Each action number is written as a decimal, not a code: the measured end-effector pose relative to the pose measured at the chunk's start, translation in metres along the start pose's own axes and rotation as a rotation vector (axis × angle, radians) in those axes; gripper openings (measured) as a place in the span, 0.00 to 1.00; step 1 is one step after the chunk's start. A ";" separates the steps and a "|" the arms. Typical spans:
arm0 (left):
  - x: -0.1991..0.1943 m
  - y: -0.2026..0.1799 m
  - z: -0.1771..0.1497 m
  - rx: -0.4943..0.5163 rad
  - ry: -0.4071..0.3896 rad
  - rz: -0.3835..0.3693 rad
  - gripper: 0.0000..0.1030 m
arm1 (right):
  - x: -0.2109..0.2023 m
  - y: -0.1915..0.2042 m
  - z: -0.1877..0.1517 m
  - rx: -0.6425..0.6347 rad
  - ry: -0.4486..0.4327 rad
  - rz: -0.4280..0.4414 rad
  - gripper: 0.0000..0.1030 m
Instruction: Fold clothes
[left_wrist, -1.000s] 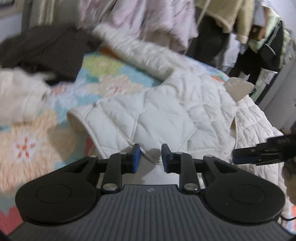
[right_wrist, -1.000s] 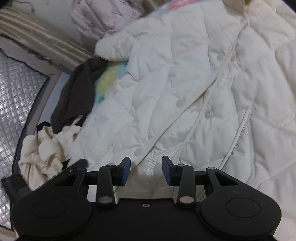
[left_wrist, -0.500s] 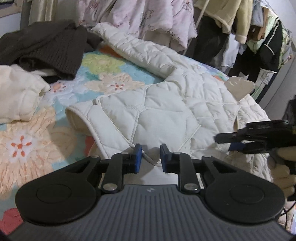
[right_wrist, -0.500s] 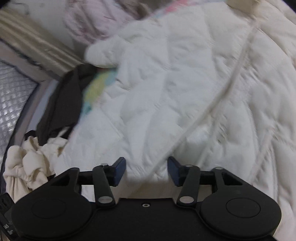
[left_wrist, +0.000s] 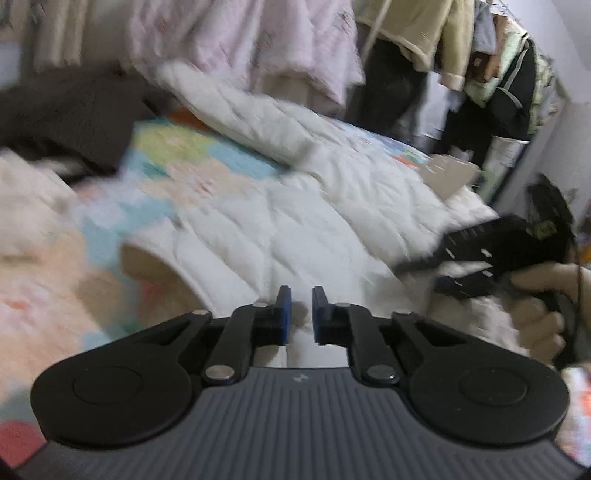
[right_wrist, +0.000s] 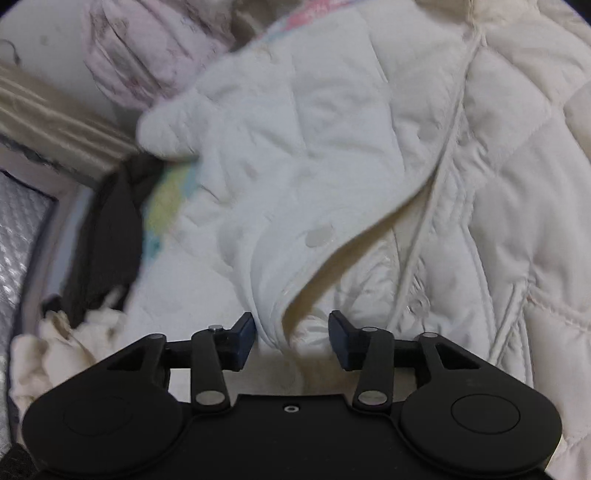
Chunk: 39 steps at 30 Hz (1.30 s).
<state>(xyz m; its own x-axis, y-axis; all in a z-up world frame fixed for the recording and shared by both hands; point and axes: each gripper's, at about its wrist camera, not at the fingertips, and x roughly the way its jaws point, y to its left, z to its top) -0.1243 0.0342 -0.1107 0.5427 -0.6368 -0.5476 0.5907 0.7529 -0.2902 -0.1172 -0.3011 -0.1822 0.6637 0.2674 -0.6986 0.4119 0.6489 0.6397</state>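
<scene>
Quilted white jacket (left_wrist: 332, 221) lies spread over a floral bedspread (left_wrist: 177, 155), and serves as the reference for all positions noted. Left gripper (left_wrist: 298, 314) sits at the jacket's near hem; its jaws are closing, with a narrow gap between the blue pads and a bit of the hem's white fabric in that gap. Whether the pads press the fabric cannot be told. Right gripper (right_wrist: 291, 332) is at the jacket's front opening; its jaws are closing around a raised fold of the front panel, the left pad touching the fold, the right pad apart from it. In the left wrist view a hand (left_wrist: 543, 306) holds that gripper at the jacket's right side. Dark brown garment (left_wrist: 70, 118) lies beyond the jacket's left edge, a cream garment (right_wrist: 55, 354) beside it. Hanging clothes (left_wrist: 498, 74) stand behind the jacket.
</scene>
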 end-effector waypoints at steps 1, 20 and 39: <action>-0.002 0.003 0.002 -0.017 -0.014 -0.009 0.10 | 0.001 0.000 0.001 -0.004 -0.004 0.020 0.08; 0.013 -0.069 0.007 0.208 0.036 -0.180 0.42 | -0.083 0.014 0.004 -0.422 -0.158 -0.297 0.04; 0.029 -0.082 0.001 0.351 0.111 -0.045 0.48 | -0.036 -0.018 -0.021 -0.551 0.013 -0.314 0.06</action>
<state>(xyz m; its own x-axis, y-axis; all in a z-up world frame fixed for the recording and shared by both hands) -0.1559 -0.0461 -0.1019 0.4549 -0.6318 -0.6276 0.7918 0.6095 -0.0395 -0.1618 -0.3080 -0.1755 0.5544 0.0107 -0.8322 0.2016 0.9684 0.1468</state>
